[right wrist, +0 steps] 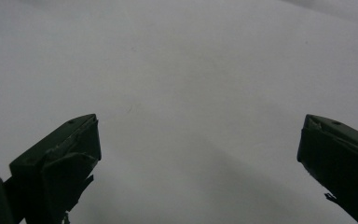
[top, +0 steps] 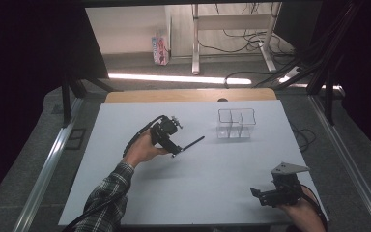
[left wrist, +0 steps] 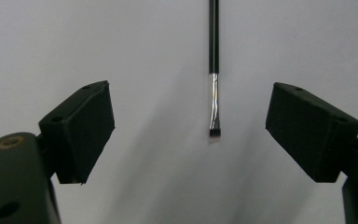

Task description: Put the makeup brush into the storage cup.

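My left gripper (top: pixel 176 150) hangs over the white bench (top: pixel 125 193), its fingers (left wrist: pixel 81 130) spread apart and grasping nothing. A thin black brush (left wrist: pixel 214 70) lies flat on the bench between them, bristle tip toward me, touching neither pad. Its handle points toward a clear divided organizer (top: pixel 235 123), which looks empty, though glare makes that hard to judge. My right gripper (top: pixel 263 195) hovers near the bench's front right, fingers released.
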`<control>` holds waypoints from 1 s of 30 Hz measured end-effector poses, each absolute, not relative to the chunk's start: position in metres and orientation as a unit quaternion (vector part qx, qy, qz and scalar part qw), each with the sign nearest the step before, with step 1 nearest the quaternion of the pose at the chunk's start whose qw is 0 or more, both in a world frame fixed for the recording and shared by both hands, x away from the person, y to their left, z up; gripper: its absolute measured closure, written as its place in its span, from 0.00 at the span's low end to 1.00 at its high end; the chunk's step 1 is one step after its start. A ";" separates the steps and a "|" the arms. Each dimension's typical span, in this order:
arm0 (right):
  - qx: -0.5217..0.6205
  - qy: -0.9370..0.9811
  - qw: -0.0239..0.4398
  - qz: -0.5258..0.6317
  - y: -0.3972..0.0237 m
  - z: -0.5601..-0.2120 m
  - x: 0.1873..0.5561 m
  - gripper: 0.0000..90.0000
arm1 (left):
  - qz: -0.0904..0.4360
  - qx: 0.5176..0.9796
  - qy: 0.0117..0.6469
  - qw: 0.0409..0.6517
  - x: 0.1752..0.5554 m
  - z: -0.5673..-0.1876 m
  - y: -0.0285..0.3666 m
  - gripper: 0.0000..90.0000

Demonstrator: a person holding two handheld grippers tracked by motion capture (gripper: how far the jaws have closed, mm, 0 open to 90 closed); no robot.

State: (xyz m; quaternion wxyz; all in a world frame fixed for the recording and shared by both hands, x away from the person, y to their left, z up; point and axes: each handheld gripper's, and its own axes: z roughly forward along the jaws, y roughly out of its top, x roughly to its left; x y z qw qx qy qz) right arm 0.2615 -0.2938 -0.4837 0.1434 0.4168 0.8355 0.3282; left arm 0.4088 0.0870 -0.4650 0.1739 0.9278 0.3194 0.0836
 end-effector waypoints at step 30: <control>0.412 0.839 0.139 0.327 -0.293 -0.484 0.262 0.00 | 0.052 0.933 0.316 0.163 0.417 -0.504 0.077 0.58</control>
